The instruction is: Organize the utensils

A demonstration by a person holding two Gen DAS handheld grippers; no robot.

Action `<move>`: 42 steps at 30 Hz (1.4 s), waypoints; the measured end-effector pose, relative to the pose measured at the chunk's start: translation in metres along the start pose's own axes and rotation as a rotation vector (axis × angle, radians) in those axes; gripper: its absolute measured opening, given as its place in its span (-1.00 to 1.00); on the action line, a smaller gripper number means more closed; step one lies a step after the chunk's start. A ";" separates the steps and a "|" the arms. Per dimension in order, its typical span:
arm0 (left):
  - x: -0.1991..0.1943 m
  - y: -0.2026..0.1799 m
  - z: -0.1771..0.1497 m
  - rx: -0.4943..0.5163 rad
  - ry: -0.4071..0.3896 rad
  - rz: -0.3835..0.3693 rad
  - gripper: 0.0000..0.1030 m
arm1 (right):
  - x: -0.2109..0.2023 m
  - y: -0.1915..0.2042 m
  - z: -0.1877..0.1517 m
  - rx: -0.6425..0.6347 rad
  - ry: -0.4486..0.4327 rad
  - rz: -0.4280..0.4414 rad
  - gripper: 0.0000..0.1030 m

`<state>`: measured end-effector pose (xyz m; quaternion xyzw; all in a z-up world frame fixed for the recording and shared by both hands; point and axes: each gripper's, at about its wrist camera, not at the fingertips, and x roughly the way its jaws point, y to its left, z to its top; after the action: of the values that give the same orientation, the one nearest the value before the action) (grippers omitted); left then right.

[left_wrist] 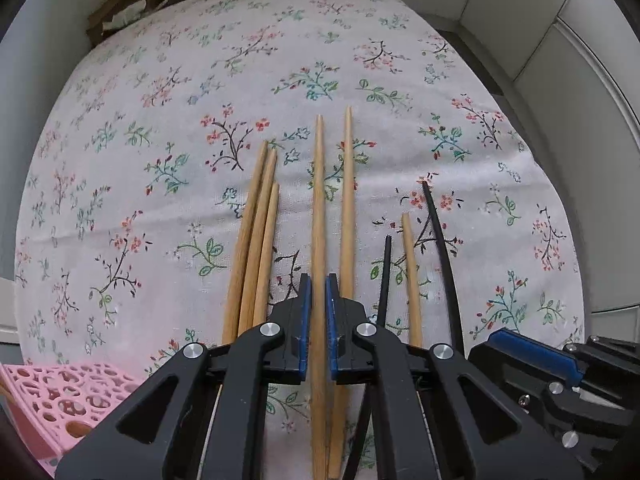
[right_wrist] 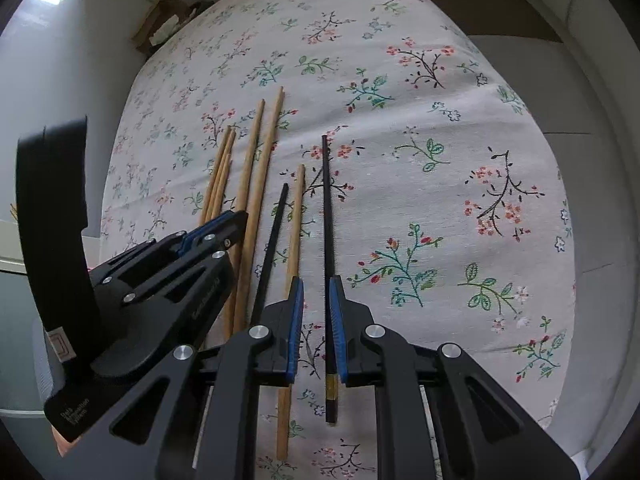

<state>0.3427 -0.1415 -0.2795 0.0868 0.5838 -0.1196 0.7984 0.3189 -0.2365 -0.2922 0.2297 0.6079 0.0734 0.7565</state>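
Several wooden chopsticks [left_wrist: 256,240] and two black chopsticks [left_wrist: 440,240] lie side by side on the floral tablecloth [left_wrist: 160,120]. My left gripper [left_wrist: 317,284] has its blue-padded jaws narrowly apart around one long wooden chopstick [left_wrist: 319,208]; contact is unclear. My right gripper [right_wrist: 316,286] has its jaws narrowly apart over a black chopstick [right_wrist: 326,200], which lies against the right pad. A shorter wooden chopstick [right_wrist: 294,232] and a second black one [right_wrist: 272,240] lie just left of it. The left gripper [right_wrist: 216,228] shows in the right wrist view.
A pink perforated basket [left_wrist: 60,396] sits at the near left corner. A brown paper item [left_wrist: 120,12] lies at the far left beside the wall. The table's right edge [left_wrist: 560,200] drops to a tiled floor.
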 end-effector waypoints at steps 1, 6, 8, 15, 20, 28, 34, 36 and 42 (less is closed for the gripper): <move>0.001 -0.001 0.001 0.002 0.000 0.000 -0.89 | 0.000 0.000 0.000 -0.002 0.001 0.003 -0.71; -0.047 0.005 -0.012 -0.039 -0.091 -0.039 -0.89 | 0.000 0.001 -0.001 -0.028 0.006 0.007 -0.71; -0.072 0.010 -0.020 -0.053 -0.137 -0.062 -0.88 | 0.004 0.009 -0.001 -0.055 0.009 0.005 -0.71; -0.131 0.029 -0.044 -0.096 -0.250 -0.131 -0.88 | 0.024 0.035 -0.001 -0.127 0.023 -0.068 -0.71; -0.151 0.030 -0.062 -0.083 -0.298 -0.117 -0.88 | 0.040 0.052 -0.001 -0.183 0.026 -0.202 -0.76; -0.164 0.039 -0.068 -0.086 -0.345 -0.145 -0.88 | 0.031 0.068 -0.010 -0.205 -0.032 -0.271 -0.87; -0.182 0.054 -0.072 -0.107 -0.418 -0.183 -0.88 | -0.021 0.064 -0.014 -0.179 -0.185 -0.185 -0.87; -0.188 0.061 -0.073 -0.115 -0.445 -0.192 -0.88 | -0.037 0.064 -0.015 -0.180 -0.251 -0.144 -0.87; -0.202 0.087 -0.080 -0.146 -0.560 -0.185 -0.88 | -0.088 0.077 -0.025 -0.238 -0.465 -0.048 -0.87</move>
<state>0.2367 -0.0176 -0.1118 -0.0608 0.3533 -0.1690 0.9181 0.2861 -0.1965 -0.1841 0.1353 0.4100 0.0713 0.8992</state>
